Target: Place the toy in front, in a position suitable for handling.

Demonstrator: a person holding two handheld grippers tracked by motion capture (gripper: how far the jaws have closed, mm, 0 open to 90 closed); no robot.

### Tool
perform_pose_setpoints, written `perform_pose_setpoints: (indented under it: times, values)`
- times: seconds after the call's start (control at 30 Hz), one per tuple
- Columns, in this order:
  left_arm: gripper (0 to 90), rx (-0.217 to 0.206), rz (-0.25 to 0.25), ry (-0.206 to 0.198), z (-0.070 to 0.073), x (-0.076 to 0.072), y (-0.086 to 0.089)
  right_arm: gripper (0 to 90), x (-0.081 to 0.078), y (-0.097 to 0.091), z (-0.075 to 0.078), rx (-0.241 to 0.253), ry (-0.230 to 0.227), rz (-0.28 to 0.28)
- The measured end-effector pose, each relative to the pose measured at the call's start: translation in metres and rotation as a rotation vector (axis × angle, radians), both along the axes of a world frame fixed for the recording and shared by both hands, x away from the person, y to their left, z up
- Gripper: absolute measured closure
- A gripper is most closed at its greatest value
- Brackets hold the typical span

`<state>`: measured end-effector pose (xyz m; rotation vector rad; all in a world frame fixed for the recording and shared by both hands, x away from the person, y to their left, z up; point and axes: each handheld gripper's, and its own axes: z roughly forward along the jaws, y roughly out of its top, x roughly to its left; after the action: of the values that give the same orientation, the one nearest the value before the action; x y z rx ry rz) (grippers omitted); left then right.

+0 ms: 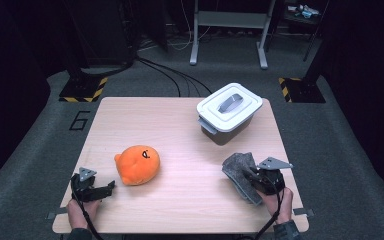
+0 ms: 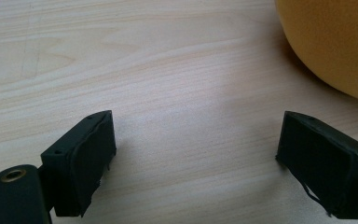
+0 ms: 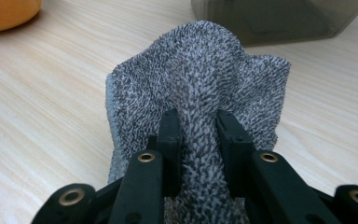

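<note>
- Two hands come in at the near edge of the wooden bench (image 1: 180, 125), each holding a black gripper.
- Right gripper (image 3: 199, 122): its fingers are pinched shut on a bunched ridge of a grey terry cloth (image 3: 200, 79), which sits at the bench's near right. The pinch gathers the fabric into a fold, probably so the cloth can be lifted in one piece.
- From above, the right hand (image 1: 279, 200) sits behind its gripper, pointing it forward and slightly left, low over the bench.
- Left gripper (image 2: 193, 149): fingers spread wide with nothing between them, just bare wood beneath. It rests low at the near left, seemingly waiting.
- An orange plush toy (image 1: 137, 164) lies just beside the left gripper, apart from it.
- A white-lidded storage box (image 1: 229, 112), lid on, stands at the far right, beyond the cloth.
</note>
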<state>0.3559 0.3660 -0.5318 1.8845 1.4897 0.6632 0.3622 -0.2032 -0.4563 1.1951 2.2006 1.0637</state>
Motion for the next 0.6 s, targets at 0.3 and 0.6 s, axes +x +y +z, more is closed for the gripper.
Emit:
perform_pose_setpoints:
  times: [0.3, 0.6]
  values:
    - [11.0, 0.0, 0.0, 0.0, 0.0, 0.0, 0.0, 73.4, 0.009, -0.012, 0.005, -0.002, -0.004, -0.041]
    - [11.0, 0.0, 0.0, 0.0, 0.0, 0.0, 0.0, 73.3, 0.018, -0.026, 0.006, -0.002, -0.001, -0.096]
